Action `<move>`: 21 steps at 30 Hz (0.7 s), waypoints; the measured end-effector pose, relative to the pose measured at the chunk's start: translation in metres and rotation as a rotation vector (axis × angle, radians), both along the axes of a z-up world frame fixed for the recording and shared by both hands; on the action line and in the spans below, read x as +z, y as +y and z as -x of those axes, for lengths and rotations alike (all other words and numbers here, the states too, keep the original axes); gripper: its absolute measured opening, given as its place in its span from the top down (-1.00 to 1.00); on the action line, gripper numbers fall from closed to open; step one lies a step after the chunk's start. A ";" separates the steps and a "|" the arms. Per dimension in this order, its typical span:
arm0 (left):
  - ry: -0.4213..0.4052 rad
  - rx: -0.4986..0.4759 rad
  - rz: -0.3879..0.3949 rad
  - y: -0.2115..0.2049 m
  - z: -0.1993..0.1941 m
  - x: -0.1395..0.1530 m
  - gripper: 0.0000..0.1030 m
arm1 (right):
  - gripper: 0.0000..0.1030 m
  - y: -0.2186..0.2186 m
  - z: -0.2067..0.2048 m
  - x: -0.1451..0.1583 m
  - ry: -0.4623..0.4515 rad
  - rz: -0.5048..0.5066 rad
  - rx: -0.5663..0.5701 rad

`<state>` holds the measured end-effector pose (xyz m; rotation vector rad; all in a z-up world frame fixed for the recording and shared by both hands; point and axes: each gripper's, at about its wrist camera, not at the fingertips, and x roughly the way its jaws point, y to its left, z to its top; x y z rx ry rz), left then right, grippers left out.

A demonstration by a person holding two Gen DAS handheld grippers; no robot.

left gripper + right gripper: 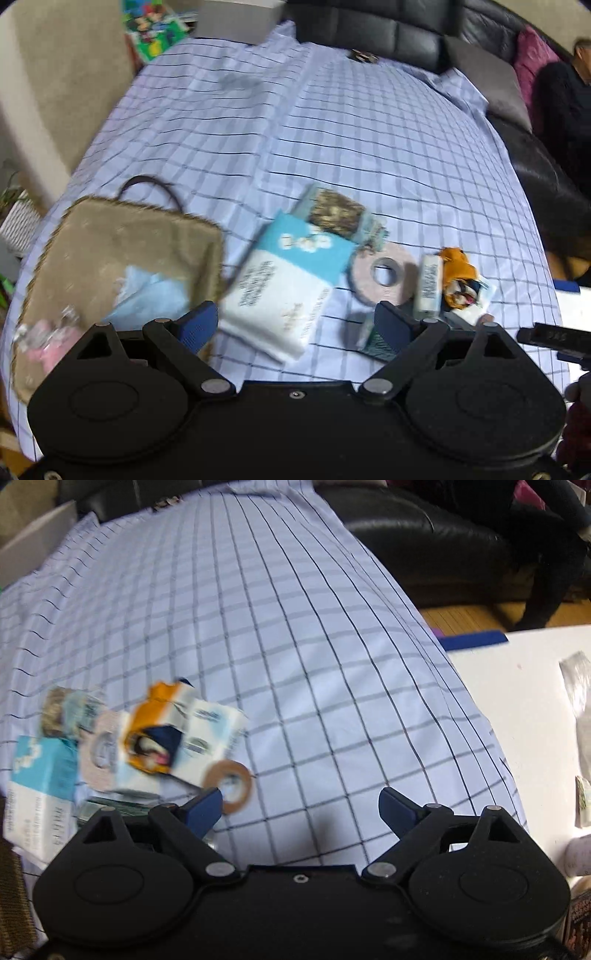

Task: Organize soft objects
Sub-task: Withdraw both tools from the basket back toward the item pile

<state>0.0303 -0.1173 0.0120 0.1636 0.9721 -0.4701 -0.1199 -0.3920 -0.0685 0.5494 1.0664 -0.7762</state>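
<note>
Presently: packets [291, 284] clustered beside bag [122, 258], blurred | left gripper [295, 325] wide, empty | right gripper [303, 808] wide, empty

A light blue checked cloth [332, 122] covers the tabletop. Behind it runs a black leather sofa [388, 33] carrying a grey cushion [487, 81] and a magenta one [532, 55]. A white surface [517, 709] lies just beside the cloth.
</note>
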 end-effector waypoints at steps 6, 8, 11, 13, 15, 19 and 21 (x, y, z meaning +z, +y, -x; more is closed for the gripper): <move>0.037 -0.065 -0.027 -0.039 -0.007 -0.010 -0.72 | -0.78 -0.015 -0.014 -0.020 -0.008 -0.075 -0.008; 0.060 -0.065 -0.040 -0.043 -0.008 -0.020 -0.71 | -0.75 -0.021 -0.022 -0.024 -0.024 -0.107 -0.013; 0.111 -0.066 -0.046 -0.044 -0.011 -0.031 -0.71 | -0.72 -0.025 -0.040 -0.026 -0.027 -0.086 -0.004; 0.122 -0.055 -0.042 -0.041 -0.012 -0.033 -0.71 | -0.72 -0.025 -0.052 -0.022 -0.037 -0.067 0.009; 0.123 -0.039 -0.040 -0.038 -0.014 -0.032 -0.71 | -0.72 -0.022 -0.066 -0.017 -0.050 -0.054 0.032; 0.126 -0.023 -0.033 -0.035 -0.017 -0.030 -0.71 | -0.72 -0.010 -0.093 -0.003 -0.082 -0.062 0.120; 0.126 -0.016 -0.037 -0.033 -0.019 -0.031 -0.71 | -0.72 -0.004 -0.107 -0.001 -0.100 -0.097 0.170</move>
